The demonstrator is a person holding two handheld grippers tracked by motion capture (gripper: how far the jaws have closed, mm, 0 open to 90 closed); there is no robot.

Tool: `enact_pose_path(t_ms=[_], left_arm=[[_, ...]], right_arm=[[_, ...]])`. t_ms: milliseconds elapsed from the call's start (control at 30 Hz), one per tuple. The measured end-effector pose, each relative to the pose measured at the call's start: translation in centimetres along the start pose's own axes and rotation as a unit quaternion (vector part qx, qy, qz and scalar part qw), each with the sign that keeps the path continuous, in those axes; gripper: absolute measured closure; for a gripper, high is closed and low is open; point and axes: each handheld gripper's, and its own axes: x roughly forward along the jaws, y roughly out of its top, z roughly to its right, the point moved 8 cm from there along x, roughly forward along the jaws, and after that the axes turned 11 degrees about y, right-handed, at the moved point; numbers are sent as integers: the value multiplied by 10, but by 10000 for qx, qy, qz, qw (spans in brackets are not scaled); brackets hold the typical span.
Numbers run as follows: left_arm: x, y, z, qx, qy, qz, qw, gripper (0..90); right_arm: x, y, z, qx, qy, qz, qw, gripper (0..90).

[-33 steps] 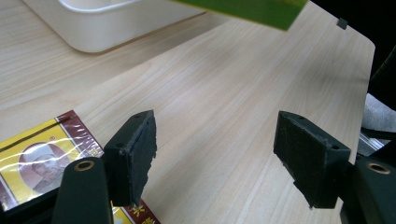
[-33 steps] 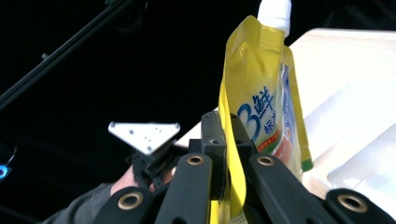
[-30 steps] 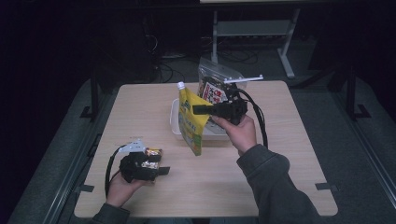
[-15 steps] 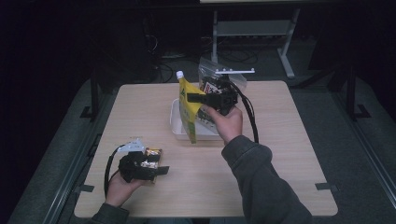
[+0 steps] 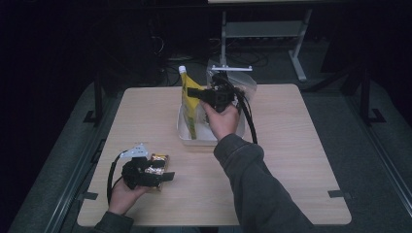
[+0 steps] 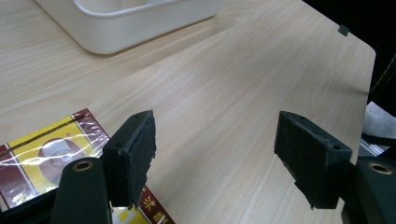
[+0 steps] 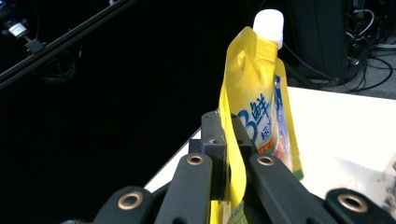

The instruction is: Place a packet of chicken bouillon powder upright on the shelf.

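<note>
My right gripper (image 5: 195, 94) is shut on the edge of a yellow spout pouch (image 5: 188, 104) with a white cap, holding it upright over the white bin (image 5: 183, 132). The right gripper view has the pouch (image 7: 254, 88) pinched between the black jaws of the right gripper (image 7: 229, 140), cap on top. Near the table's front left, my left gripper (image 5: 167, 175) rests low and open. A red and yellow snack packet (image 5: 158, 162) lies flat beside it. In the left gripper view that packet (image 6: 42, 158) sits under the left jaw of the left gripper (image 6: 215, 158), with bare wood between the pads.
A clear plastic bag (image 5: 243, 81) with items inside stands behind the bin at the table's far edge. The bin's wall (image 6: 126, 23) is ahead of the left gripper. A black cable (image 5: 250, 121) trails from the right gripper across the table. Dark floor surrounds the table.
The right hand has carried the pouch left and farther back over the bin, turning it more edge-on to the camera. The left hand and the packet have stayed put.
</note>
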Motion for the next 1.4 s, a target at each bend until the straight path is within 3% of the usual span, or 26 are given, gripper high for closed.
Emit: enact_pose_path(t_ms=[633, 1233, 1400], left_arm=[[-3, 3, -1, -68, -37, 95, 9999, 288], [-2, 3, 3, -43, -80, 106, 9999, 288], [-2, 4, 4, -52, -103, 121, 9999, 288]], right_arm=[[36, -1, 17, 345, -481, 449, 9972, 889], [47, -16, 27, 98, -661, 632, 9958, 888], [50, -20, 29, 8, -597, 651, 9961, 885]])
